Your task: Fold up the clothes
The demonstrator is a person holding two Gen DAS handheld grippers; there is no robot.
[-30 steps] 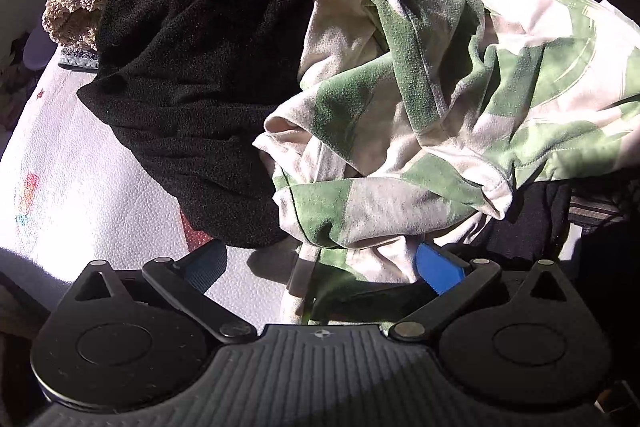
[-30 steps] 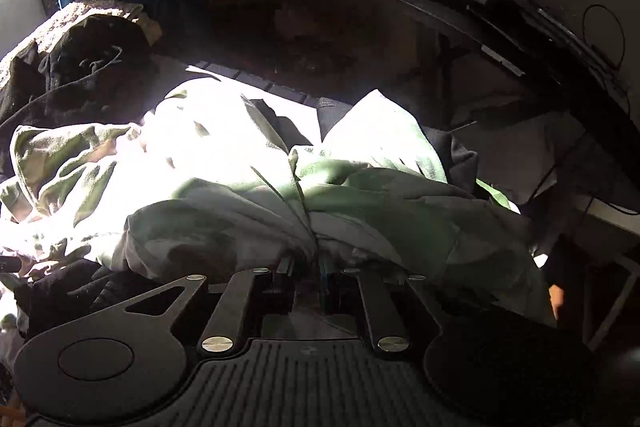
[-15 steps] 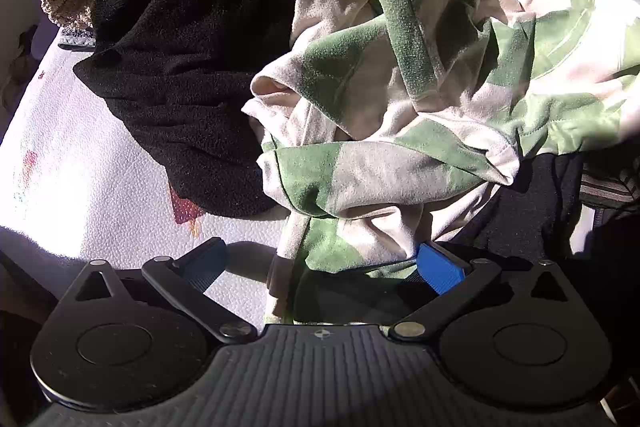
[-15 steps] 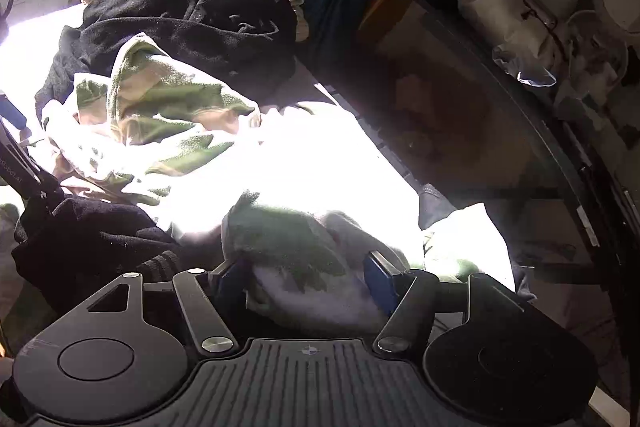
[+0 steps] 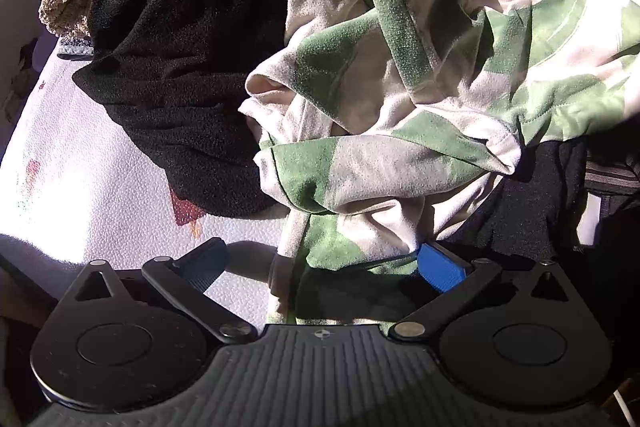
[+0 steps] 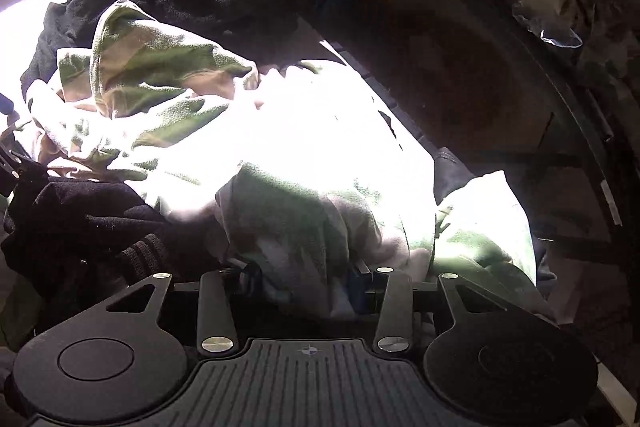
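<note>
Green-and-cream patterned cotton garment [image 5: 400,99] lies crumpled across the centre and right of the left wrist view, on a white textured surface [image 5: 80,187], beside a black fleece garment [image 5: 180,67]. The left gripper [image 5: 320,263] stands wide, with a hem between its blue pads, unpinched.

In the right wrist view the same garment [image 6: 280,155] fills the centre, glaring in sun; the right gripper [image 6: 304,279] is closing on a thick bunch. That bunch may hold several layers, so lifting could drag the black knit piece [image 6: 80,219] along.
</note>
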